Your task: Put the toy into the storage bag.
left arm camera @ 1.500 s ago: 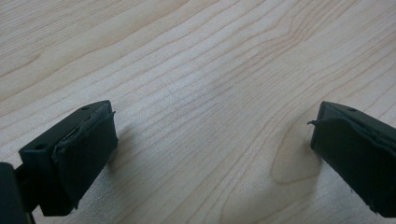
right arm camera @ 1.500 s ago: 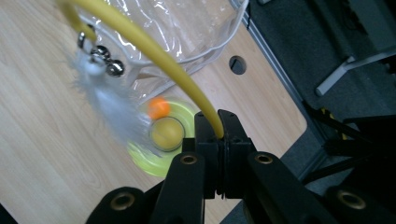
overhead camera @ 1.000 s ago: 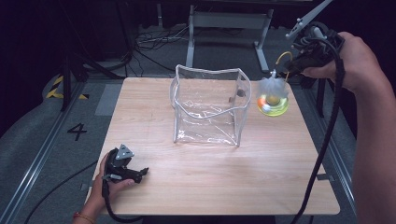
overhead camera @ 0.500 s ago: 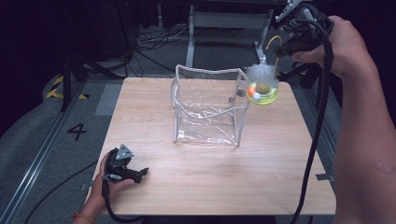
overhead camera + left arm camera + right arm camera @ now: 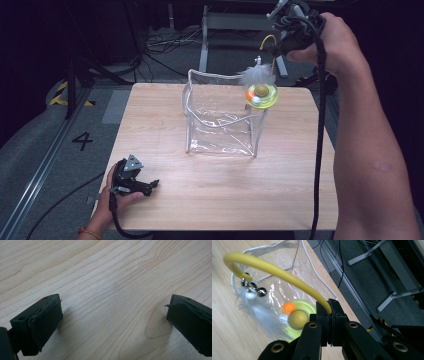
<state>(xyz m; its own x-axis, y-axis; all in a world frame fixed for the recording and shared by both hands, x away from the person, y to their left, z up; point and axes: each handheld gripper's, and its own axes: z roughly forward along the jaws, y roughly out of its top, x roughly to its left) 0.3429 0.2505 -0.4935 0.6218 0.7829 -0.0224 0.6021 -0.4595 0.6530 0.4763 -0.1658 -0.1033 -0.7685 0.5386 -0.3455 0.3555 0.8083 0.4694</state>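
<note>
A clear plastic bag (image 5: 220,120) stands open-topped toward the far middle of the counter (image 5: 215,200). Its walls are thin, glossy and creased, edged with pale piping that holds them in a rough box shape; through the film nothing can be seen lying inside.

Just above the bag's far right corner hangs a cat toy (image 5: 261,95): a round, translucent yellow-green disc with a dull yellow ball at its middle and small orange and white balls in its ring. A tuft of soft white feather (image 5: 256,75) and small silver bells (image 5: 258,291) dangle from a smooth, curved yellow wand (image 5: 274,268) that arches up from the disc.

The right tongs (image 5: 329,311), held high at the far right over the edge of the counter, are closed tight on the end of that yellow wand, so the toy hangs clear of the counter beside the bag's rim. A black cable trails down from them along the person's forearm.

The left tongs (image 5: 112,315) rest at the near left of the counter, held in the person's hand, well apart from the bag. Their two black padded jaws stand wide open with only bare wood between them. The counter is pale wood-grain laminate, smooth and matt, with rounded corners. Beyond it lies a dark grey floor with loose cables and metal frame legs.
</note>
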